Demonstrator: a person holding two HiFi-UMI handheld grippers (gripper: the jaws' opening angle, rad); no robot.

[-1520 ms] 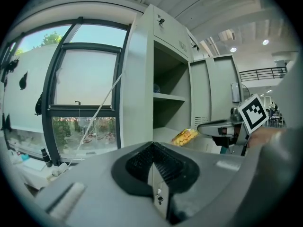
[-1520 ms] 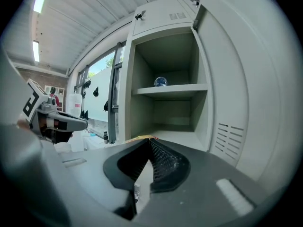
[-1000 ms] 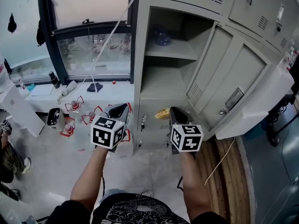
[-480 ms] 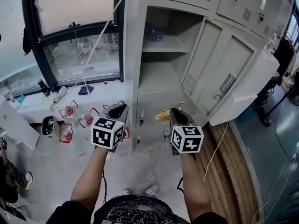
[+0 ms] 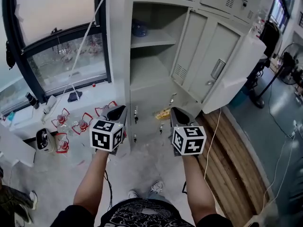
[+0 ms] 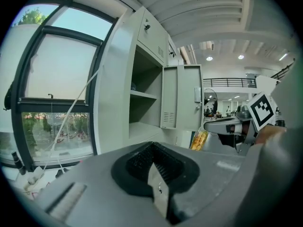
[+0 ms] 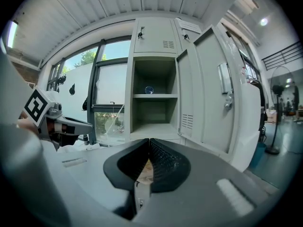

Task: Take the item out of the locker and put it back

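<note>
The grey locker [image 5: 118, 56] stands open, its door [image 5: 222, 65] swung out to the right. A small blue item [image 5: 138, 30] sits on the upper shelf, and it shows too in the right gripper view [image 7: 149, 90]. The lower shelf [image 5: 144, 74] is bare. A yellow packet [image 5: 163, 113] lies low in front of the locker, between my two grippers. My left gripper [image 5: 117, 112] and right gripper [image 5: 177, 113] are held side by side, well short of the locker. Both are shut with nothing in them, as seen at the left gripper [image 6: 152, 148] and the right gripper [image 7: 149, 141].
A large window [image 5: 52, 41] fills the wall left of the locker, with a white cord [image 5: 80, 46] hanging across it. Red-framed objects [image 5: 71, 124] lie on the floor below it. Wooden planks [image 5: 232, 160] and a thin cable [image 5: 210, 145] run along the right.
The head view has swung right and pulled back, so the locker sits further left and more floor shows. Both grippers stay shut in the same pose.
</note>
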